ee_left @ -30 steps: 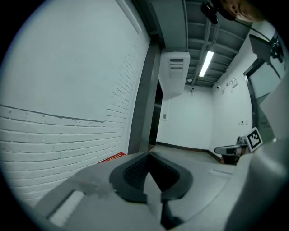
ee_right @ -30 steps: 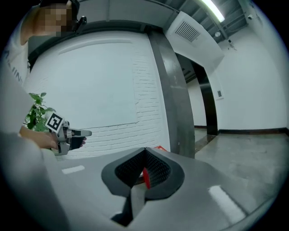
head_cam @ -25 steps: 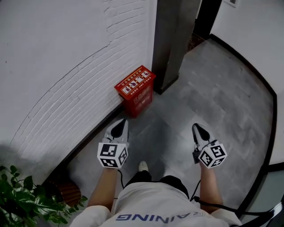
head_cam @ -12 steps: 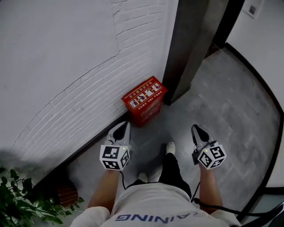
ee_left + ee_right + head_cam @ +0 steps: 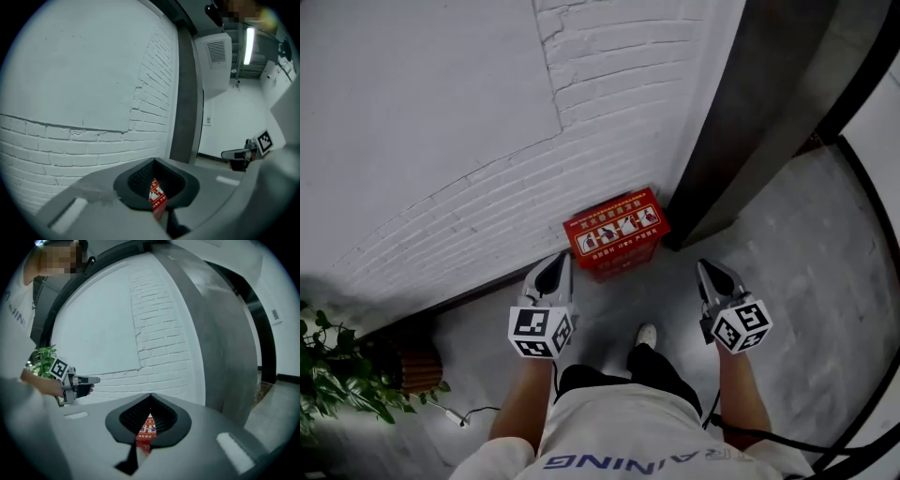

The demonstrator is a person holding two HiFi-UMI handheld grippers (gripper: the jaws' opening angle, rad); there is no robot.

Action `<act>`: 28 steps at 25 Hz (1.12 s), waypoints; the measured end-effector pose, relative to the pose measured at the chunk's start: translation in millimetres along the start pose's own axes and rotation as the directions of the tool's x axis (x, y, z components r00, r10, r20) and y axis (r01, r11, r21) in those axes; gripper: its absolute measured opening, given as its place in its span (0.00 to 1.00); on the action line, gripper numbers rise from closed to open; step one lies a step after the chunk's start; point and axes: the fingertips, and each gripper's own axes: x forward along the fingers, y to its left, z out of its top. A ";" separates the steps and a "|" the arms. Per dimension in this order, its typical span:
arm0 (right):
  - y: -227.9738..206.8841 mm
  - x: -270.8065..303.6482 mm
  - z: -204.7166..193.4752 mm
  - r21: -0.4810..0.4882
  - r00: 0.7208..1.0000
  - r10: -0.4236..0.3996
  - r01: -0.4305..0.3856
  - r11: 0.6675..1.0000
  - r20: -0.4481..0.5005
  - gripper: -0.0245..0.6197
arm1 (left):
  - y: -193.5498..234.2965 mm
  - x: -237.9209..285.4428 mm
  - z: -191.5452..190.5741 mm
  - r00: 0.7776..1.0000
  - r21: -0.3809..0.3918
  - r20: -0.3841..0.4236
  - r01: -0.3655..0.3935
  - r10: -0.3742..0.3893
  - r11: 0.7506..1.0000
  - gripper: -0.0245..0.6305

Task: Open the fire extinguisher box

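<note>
A red fire extinguisher box (image 5: 616,232) with white pictograms on its lid stands shut on the grey floor against the white brick wall (image 5: 609,112). My left gripper (image 5: 553,266) hovers just short of the box's left front corner, jaws together and holding nothing. My right gripper (image 5: 710,273) hangs to the box's right, a little apart from it, also shut and holding nothing. In the left gripper view a sliver of the box (image 5: 157,196) shows through the jaw window. The right gripper view shows the box (image 5: 146,427) the same way.
A dark pillar (image 5: 750,122) rises right beside the box. A potted plant (image 5: 337,375) in a brown pot (image 5: 417,366) stands at the lower left, with a cable (image 5: 464,412) on the floor near it. The person's shoe (image 5: 645,335) is on the floor between the grippers.
The person has stepped forward towards the wall. The box now lies closer, just ahead between the two grippers. Both grippers stay shut.
</note>
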 end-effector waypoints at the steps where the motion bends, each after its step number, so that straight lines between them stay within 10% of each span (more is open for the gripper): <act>1: -7.4 10.8 5.4 -0.015 0.999 0.031 -0.031 0.999 -0.010 0.05 | 0.3 5.6 1.6 1.000 -0.007 0.003 -0.027 0.027 1.000 0.04; 8: -38.0 85.4 20.7 -0.075 0.986 0.158 -0.162 0.984 -0.057 0.05 | 33.2 23.9 -19.2 0.980 -0.063 -0.043 -0.197 0.194 0.978 0.04; 18: -20.9 135.8 -2.2 -0.107 0.969 0.216 -0.229 0.968 -0.123 0.05 | 65.4 27.5 -66.3 0.966 -0.107 -0.086 -0.254 0.245 0.961 0.04; 28: -27.1 190.4 -69.5 -0.082 0.902 0.392 -0.411 0.908 -0.182 0.05 | 75.5 67.1 -164.4 0.923 -0.107 -0.145 -0.372 0.356 0.922 0.04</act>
